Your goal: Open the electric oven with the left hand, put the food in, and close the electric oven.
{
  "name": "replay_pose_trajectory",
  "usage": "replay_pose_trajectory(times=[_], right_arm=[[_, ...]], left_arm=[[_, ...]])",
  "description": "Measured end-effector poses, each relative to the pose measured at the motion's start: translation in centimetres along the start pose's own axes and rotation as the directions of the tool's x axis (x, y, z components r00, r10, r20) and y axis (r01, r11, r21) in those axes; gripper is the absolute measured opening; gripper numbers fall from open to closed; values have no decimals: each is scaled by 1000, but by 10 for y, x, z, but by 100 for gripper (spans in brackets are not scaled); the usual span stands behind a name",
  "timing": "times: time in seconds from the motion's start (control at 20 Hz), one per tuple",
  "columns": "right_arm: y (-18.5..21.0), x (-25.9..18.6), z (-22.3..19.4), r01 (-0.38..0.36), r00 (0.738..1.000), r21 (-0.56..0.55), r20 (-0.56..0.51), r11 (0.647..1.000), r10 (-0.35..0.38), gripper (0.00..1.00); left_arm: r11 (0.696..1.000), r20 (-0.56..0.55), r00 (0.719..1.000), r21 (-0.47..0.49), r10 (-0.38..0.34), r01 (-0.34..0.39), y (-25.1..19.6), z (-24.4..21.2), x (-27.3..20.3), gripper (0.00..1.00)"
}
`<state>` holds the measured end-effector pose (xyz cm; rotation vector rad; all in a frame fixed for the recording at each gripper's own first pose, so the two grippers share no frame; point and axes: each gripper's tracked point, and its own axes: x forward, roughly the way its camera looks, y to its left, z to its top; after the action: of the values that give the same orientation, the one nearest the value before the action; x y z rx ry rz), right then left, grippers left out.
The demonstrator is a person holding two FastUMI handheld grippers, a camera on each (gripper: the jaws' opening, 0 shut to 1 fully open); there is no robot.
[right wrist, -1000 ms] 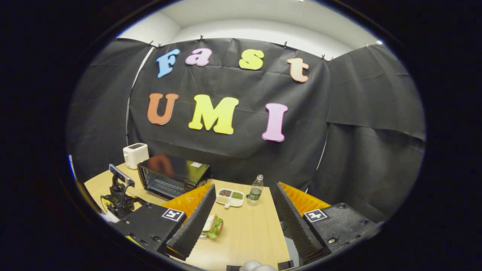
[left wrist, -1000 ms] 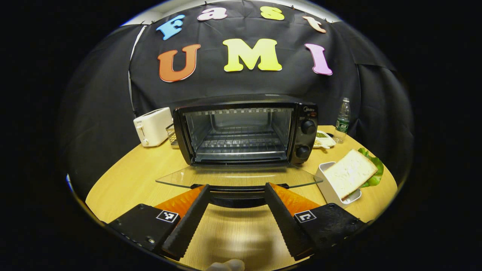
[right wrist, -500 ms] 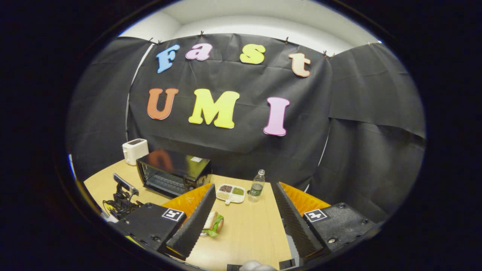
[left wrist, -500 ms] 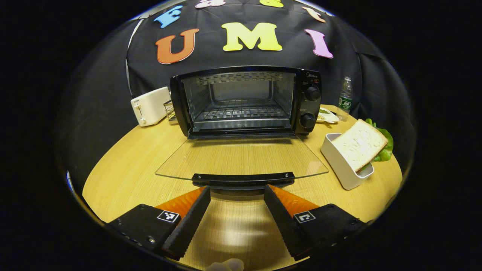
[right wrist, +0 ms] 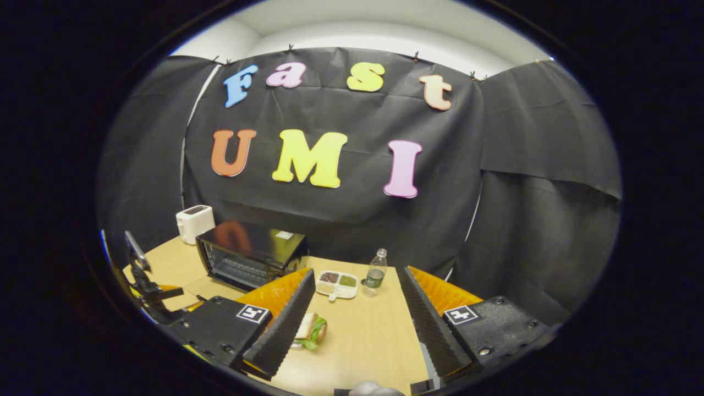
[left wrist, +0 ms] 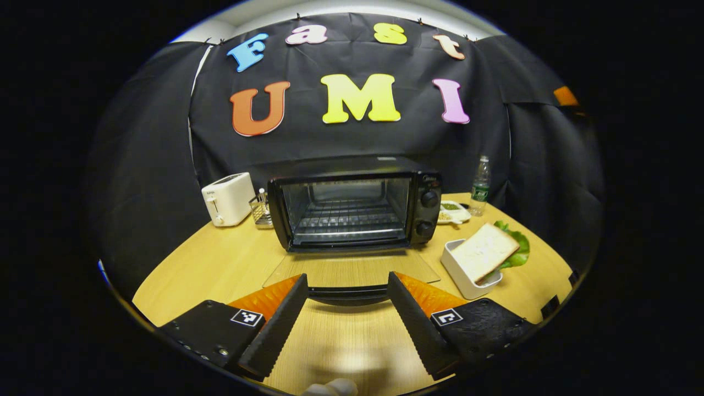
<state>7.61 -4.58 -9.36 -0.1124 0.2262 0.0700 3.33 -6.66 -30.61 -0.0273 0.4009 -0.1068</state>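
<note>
Left gripper view, as I hold it: left gripper, fingers spread apart, nothing between them; I hover it over the table just short of the door handle, not touching it that I can tell.
Oven: black, mid-table, door dropped flat toward me, wire rack bare inside, two knobs on its right panel.
Sandwich: white bread over lettuce, leaning in a white tray to the right of the open door, near it but apart.
Toaster: white, left of the oven, a small wire rack beside it.
Bottle and snack dish: behind the tray, right of the oven.

Right gripper view: right gripper, fingers wide apart and empty; I keep it raised above the table's near right side. Sandwich shows just beside its left finger, lower down on the table. Oven stands farther left with its door down. Left gripper shows at the far left edge, in front of the oven.
</note>
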Motion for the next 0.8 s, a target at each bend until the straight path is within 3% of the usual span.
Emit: replay_pose_trajectory(times=[0.1,0.15,0.2,0.4,0.8], right_arm=[[4,5,-19,0,999,16,-42,1000,0,100],[8,8,-30,-1,998,25,-61,1000,2,95],[13,12,-41,-3,997,28,-79,1000,5,100],[35,29,-97,-37,983,48,-178,998,45,100],[76,82,-195,-162,904,261,-348,952,249,100]], left_arm=[[1000,47,999,-1,-18,18,3,23,-24,96],[1000,71,997,1,-19,19,8,35,-35,95],[1000,95,995,-6,-28,29,11,49,-44,95],[998,173,984,-33,-47,53,24,97,-79,95],[998,265,962,-42,60,-51,44,165,-121,95]])
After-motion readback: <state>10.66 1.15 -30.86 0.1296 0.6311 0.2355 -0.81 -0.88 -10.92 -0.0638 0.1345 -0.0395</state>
